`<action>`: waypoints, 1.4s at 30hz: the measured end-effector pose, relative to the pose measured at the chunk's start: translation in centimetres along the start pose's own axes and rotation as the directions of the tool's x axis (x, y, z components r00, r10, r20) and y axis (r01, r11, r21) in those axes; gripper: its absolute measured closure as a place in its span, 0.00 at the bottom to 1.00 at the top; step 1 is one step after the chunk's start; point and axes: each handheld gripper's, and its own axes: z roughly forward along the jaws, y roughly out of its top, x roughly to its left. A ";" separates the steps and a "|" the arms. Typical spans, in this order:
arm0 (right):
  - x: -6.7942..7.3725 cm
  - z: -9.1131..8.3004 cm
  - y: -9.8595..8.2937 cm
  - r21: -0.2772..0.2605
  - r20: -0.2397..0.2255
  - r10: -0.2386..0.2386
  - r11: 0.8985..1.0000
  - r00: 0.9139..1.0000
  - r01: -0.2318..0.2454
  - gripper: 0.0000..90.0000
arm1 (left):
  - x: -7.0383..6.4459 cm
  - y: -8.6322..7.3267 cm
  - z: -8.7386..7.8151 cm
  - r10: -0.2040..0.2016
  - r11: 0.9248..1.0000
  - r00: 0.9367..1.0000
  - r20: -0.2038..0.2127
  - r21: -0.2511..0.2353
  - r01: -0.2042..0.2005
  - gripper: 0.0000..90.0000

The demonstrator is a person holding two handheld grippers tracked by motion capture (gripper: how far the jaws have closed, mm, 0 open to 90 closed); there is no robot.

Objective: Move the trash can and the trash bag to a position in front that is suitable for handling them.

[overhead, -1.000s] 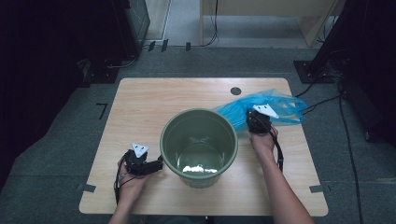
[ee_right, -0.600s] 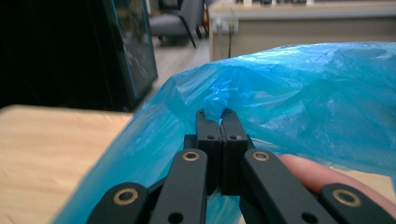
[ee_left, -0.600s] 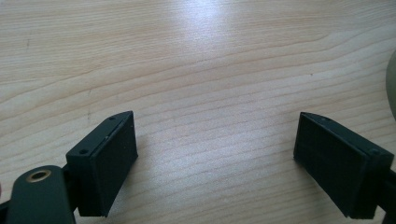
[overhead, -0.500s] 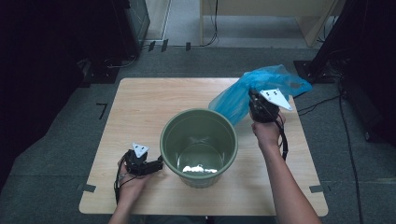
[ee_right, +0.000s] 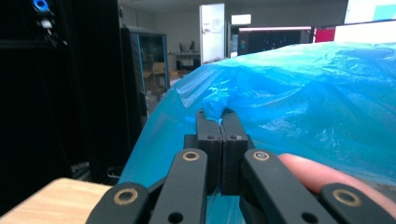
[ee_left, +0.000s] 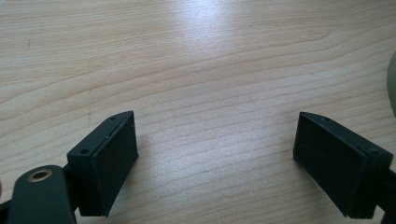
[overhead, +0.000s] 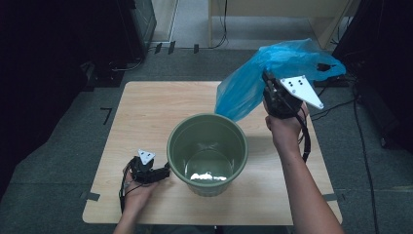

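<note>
My right gripper is raised above the worktop's far right corner, its fingers pressed together on a fold of the blue plastic bag — the bag hangs in the air, its lower end just over the far rim of the green bucket. My left gripper rests near the front left edge, just beside the bucket, fingers spread wide over bare wood.
</note>
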 end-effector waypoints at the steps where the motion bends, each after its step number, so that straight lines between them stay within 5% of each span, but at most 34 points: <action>1: 0.1 -0.2 0.5 -0.010 -0.002 0.000 1.000 1.000 0.000 1.00 | 0.0 0.0 0.0 0.000 1.000 1.000 0.000 0.000 0.000 0.15; 20: 2.8 -3.6 7.1 -0.148 -0.085 -0.029 0.989 0.996 0.016 1.00 | 0.0 0.0 0.0 0.002 1.000 1.000 -0.001 0.002 -0.002 0.15; 35: 4.0 -5.5 8.3 -0.188 -0.146 -0.031 0.982 0.989 0.003 1.00 | 0.0 0.0 0.0 0.002 1.000 1.000 -0.001 0.002 -0.002 0.15; 42: 4.6 -5.9 7.0 -0.209 -0.139 -0.042 0.978 0.989 0.012 1.00 | 0.0 0.0 0.0 0.001 1.000 1.000 -0.001 0.002 -0.001 0.15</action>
